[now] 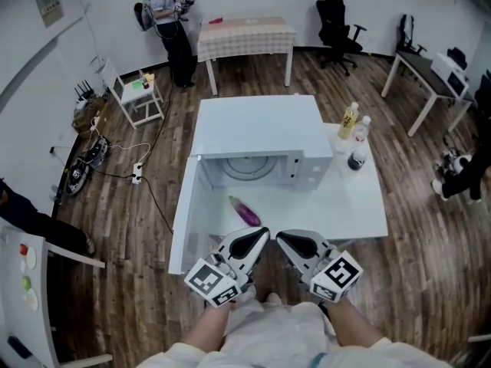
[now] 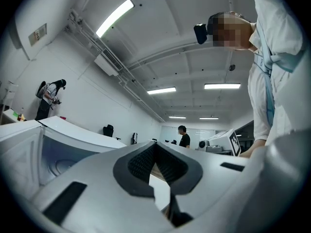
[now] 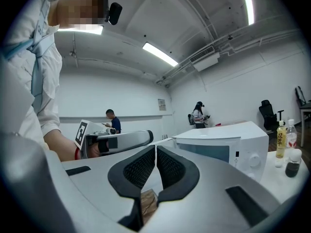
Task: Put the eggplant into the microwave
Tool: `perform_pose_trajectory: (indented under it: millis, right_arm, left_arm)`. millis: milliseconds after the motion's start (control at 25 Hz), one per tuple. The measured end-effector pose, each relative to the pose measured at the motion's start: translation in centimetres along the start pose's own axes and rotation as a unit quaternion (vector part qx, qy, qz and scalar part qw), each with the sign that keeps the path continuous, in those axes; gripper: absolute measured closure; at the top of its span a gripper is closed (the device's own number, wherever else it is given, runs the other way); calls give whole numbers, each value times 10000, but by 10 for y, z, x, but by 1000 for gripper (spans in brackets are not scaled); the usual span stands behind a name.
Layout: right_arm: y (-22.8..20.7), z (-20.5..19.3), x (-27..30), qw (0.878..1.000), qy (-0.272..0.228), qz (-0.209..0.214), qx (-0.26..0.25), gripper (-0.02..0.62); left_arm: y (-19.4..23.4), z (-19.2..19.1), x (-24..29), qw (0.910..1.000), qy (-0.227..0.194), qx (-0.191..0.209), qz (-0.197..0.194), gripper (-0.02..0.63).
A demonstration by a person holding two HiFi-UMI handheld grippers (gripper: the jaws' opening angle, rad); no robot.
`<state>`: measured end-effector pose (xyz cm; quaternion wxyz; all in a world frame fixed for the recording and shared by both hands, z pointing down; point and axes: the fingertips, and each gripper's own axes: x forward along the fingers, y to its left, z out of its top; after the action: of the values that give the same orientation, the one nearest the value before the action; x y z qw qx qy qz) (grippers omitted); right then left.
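Observation:
A purple eggplant lies on the white table just in front of the white microwave. The microwave's door is swung open toward me on the left, and its cavity with the turntable shows. Both grippers hover at the table's near edge, short of the eggplant. My left gripper is shut with nothing between its pads. My right gripper is likewise shut and empty, with the microwave ahead on its right.
Two bottles and a small dark jar stand on the table right of the microwave. A person stands at the far wall beside a checked table. An office chair and a desk stand farther back.

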<state>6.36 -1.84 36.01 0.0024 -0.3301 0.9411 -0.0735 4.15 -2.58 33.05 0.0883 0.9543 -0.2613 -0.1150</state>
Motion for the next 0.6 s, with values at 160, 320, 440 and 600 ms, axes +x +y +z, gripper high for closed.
perform_pose_trajectory:
  millis: [160, 320, 440, 600]
  right_arm:
    - [-11, -4, 16, 10000, 53, -1, -23, 560]
    - [-26, -16, 37, 9999, 107, 35, -34, 560]
    - [-35, -29, 52, 9999, 148, 90, 1, 560]
    - [-44, -45, 67, 9996, 248, 126, 84, 560]
  left_arm:
    - [32, 10, -3, 9996, -121, 122, 215, 604]
    - [62, 2, -6, 9989, -122, 94, 454, 604]
    - [76, -11, -9, 9984, -104, -10, 555, 604]
    - [89, -28, -10, 9978, -35, -182, 641, 604]
